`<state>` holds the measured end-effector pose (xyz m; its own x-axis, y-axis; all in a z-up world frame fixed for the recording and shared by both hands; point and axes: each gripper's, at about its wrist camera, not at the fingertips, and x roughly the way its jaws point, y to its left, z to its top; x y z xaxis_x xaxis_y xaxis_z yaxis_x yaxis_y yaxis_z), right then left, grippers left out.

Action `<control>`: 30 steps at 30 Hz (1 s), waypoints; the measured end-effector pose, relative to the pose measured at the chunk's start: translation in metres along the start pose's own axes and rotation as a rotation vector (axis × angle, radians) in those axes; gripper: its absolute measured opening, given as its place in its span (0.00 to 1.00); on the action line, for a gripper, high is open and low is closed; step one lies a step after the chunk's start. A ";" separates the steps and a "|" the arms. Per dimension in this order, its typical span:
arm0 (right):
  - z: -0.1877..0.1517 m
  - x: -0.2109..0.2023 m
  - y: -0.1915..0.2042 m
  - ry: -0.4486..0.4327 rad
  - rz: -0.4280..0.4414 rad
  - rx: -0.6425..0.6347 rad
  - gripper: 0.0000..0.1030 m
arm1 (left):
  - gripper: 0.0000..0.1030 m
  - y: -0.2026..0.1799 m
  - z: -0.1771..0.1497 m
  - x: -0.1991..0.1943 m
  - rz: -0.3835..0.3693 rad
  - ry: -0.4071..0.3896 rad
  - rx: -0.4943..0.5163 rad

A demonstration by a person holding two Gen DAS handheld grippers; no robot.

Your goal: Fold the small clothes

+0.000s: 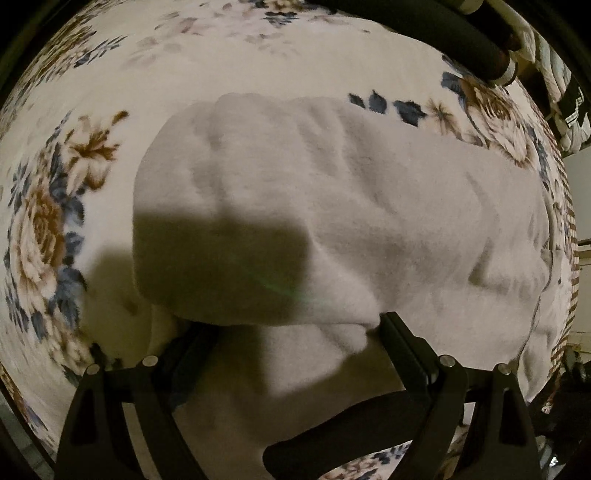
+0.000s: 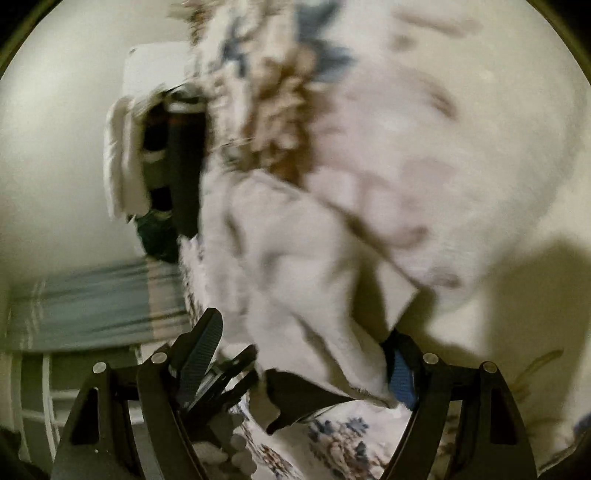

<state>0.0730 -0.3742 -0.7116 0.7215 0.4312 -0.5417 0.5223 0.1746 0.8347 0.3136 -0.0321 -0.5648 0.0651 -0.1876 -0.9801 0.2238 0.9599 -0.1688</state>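
Note:
A small white fleece garment (image 1: pixel 332 206) lies spread on a floral blanket (image 1: pixel 55 206). My left gripper (image 1: pixel 291 332) is open, its two black fingers wide apart at the garment's near edge, the right finger (image 1: pixel 399 339) touching the cloth. In the blurred right wrist view the same white cloth (image 2: pixel 314 280) hangs in front of my right gripper (image 2: pixel 306 343). Its fingers stand wide apart, the left pad (image 2: pixel 203 350) bare, the right blue pad (image 2: pixel 400 373) against the cloth edge.
A black padded bar (image 1: pixel 443 33) crosses the far right above the blanket. The blanket's edge drops off at the right (image 1: pixel 565 236). In the right wrist view a dark piece of furniture (image 2: pixel 177 166) and a pale wall (image 2: pixel 55 147) lie beyond the bed.

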 end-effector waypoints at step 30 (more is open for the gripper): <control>0.170 0.003 0.174 0.491 -0.451 -0.587 0.80 | 0.87 -0.274 -0.102 -0.037 0.533 -0.352 0.415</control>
<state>0.2434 -0.4931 -0.5852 0.1567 0.5194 -0.8401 0.2949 0.7872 0.5417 0.1508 -0.2666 -0.4929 0.5575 0.1569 -0.8152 0.4182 0.7952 0.4391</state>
